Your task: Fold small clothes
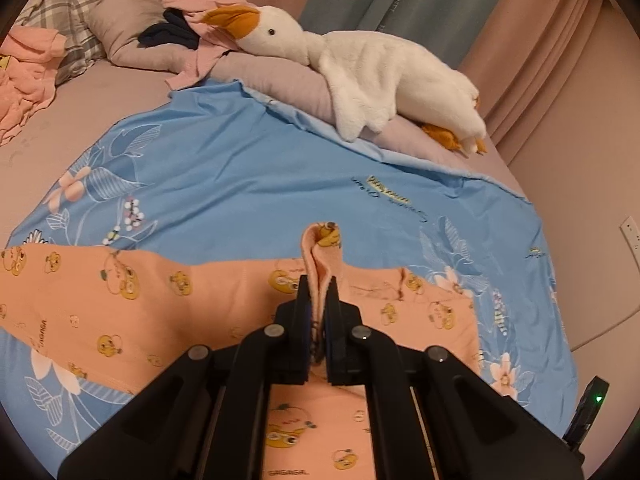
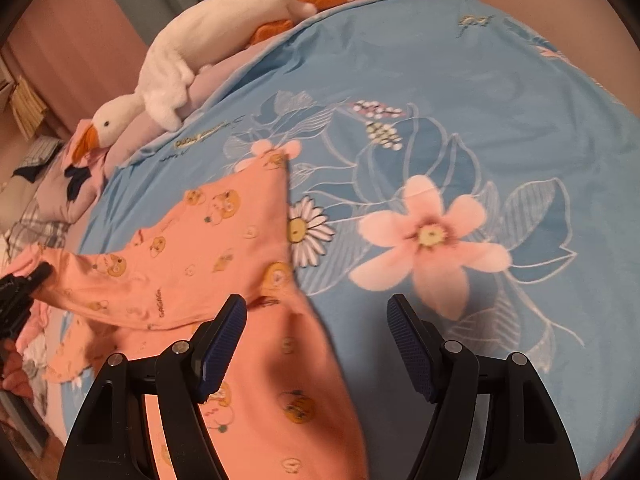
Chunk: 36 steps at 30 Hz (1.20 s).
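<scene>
From your left wrist camera, your left gripper (image 1: 319, 300) has its jaws pressed together on a pinched-up ridge of the orange garment (image 1: 140, 300); the fabric stands up between the fingers and pokes out past their tips. The rest of that garment, printed with small yellow cartoon faces, lies spread on the blue floral sheet (image 1: 260, 168), reaching left from the gripper and running under it toward you. Beyond the sheet's far edge a white plush goose (image 1: 360, 68) lies on a mauve pillow (image 1: 280, 80), its beak pointing left at a heap of pink and dark clothes (image 1: 192, 20). Left of the goose, at the frame's edge, more orange clothing (image 1: 24, 72) sits crumpled beside a plaid pillow (image 1: 76, 20).

From your right wrist camera, your right gripper (image 2: 316, 312) hangs with its fingers wide apart, holding nothing. Its left finger is over the orange garment (image 2: 224, 240); its right finger is over bare blue sheet (image 2: 460, 100), near a big pink printed flower. The garment stretches left from the gripper to your left gripper (image 2: 38, 274), which grips its raised corner at the frame's left edge. The goose (image 2: 188, 56) lies along the sheet's far edge, head down-left. This view is a little blurred.
</scene>
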{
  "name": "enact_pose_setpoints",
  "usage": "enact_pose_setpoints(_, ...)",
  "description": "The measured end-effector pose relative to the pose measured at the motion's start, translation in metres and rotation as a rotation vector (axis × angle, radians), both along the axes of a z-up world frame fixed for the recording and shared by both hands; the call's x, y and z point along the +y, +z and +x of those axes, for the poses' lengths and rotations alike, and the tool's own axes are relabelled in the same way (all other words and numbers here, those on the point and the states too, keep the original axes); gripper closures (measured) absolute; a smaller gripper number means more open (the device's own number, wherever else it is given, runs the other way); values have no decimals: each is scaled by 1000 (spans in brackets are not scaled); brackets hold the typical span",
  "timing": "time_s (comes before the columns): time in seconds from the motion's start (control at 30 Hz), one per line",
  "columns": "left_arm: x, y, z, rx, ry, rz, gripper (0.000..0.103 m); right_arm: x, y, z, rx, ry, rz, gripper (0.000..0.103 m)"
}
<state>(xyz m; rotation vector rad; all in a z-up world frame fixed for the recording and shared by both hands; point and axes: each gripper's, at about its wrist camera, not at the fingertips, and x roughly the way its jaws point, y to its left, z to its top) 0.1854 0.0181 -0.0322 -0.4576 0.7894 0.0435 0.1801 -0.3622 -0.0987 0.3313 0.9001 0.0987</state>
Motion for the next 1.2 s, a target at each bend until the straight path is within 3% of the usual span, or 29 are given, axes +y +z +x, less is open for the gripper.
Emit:
enact_pose_setpoints(0.37,26,-20,-5,48,47,3,99,27,-5,23,8,43,-49,33)
enact_pose_setpoints(0.43,30,-25,-5,62,51,5,99,32,-9,28,19,59,-66,47)
enact_pose_setpoints(0.67,42,-44,-4,116,57,-7,98,50,-20,39,44,102,-117,63)
enact_pose_setpoints(0.73,44,-47,-5,123,55,-10,98,52,-24,41,48,100,-137,76)
enact_pose_setpoints(0.83,45,-51,-5,129,51,-5,98,51,-25,41,46,90,-147,84)
enact_pose_setpoints(1.2,48,-58,-7,140,58,-13,98,51,-27,44,61,77,-148,85)
